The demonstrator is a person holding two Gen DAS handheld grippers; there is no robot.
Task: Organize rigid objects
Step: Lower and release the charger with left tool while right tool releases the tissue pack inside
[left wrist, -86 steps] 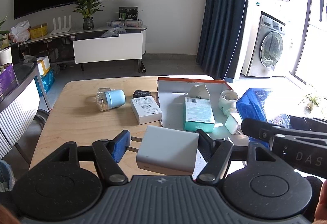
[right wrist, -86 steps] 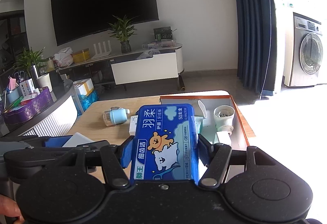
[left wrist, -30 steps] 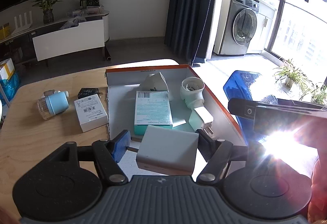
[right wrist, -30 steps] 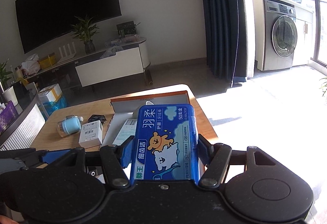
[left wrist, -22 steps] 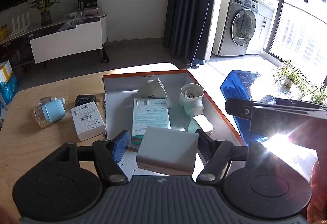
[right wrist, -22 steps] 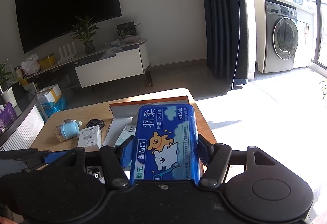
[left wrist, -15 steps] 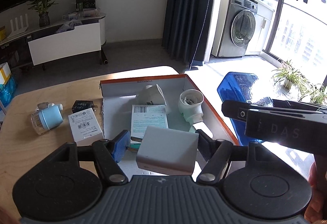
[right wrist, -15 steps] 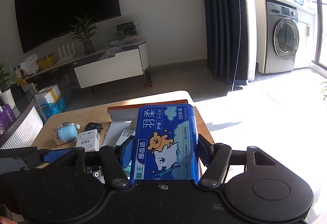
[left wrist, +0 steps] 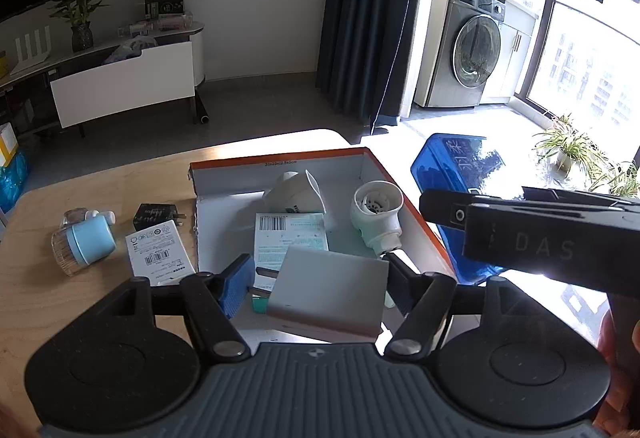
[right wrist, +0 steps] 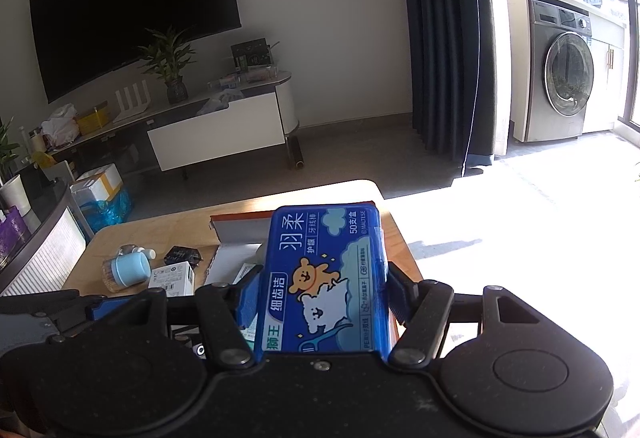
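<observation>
1. Two loads carried at once: left gripper (left wrist: 318, 278) clamped on a flat white rectangular charger block (left wrist: 328, 296) with metal prongs toward the blue left pad; right gripper (right wrist: 320, 302) clamped on a blue plastic floss-pick case with a cartoon bear label (right wrist: 326, 278).
2. Both held above the near end of the orange-rimmed white cardboard tray (left wrist: 280, 157) on the light wooden table (left wrist: 36, 302).
3. Probably best to lower the charger flat onto bare tray floor near the front, clear of the teal-and-white carton (left wrist: 290, 238) and round white plug-in device (left wrist: 376, 214).
4. Release only once seated.
5. Tight on the right: floss case crowds the tray's right wall.
6. Open room to the left; small white labelled box (left wrist: 160, 252), black adapter (left wrist: 156, 216) and blue-capped clear jar (left wrist: 84, 242) outside, well apart.
</observation>
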